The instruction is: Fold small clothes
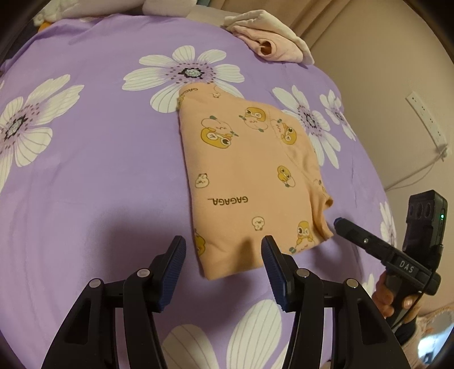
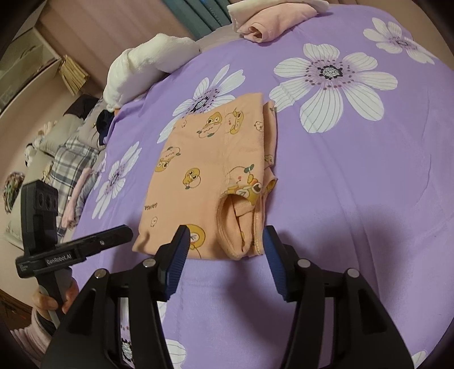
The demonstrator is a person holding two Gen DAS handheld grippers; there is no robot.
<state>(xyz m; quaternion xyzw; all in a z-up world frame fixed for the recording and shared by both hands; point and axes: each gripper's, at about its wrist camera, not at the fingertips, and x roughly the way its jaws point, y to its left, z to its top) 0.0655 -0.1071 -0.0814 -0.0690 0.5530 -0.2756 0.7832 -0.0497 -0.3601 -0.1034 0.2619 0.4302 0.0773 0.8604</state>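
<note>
Folded orange shirt (image 1: 249,181) with cartoon print, lying flat on a purple flowered bedsheet (image 1: 99,159). Left gripper (image 1: 224,261) and right gripper (image 2: 225,249) poised at its near edge, jaws apart, gripping nothing. Folded pink clothes (image 1: 269,37) lie at the far edge.

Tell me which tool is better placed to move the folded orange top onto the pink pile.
Probably right. The right tool straddles the folded orange top at its cuffed edge, and the pink pile lies on that side; the left tool covers the other corner.
</note>
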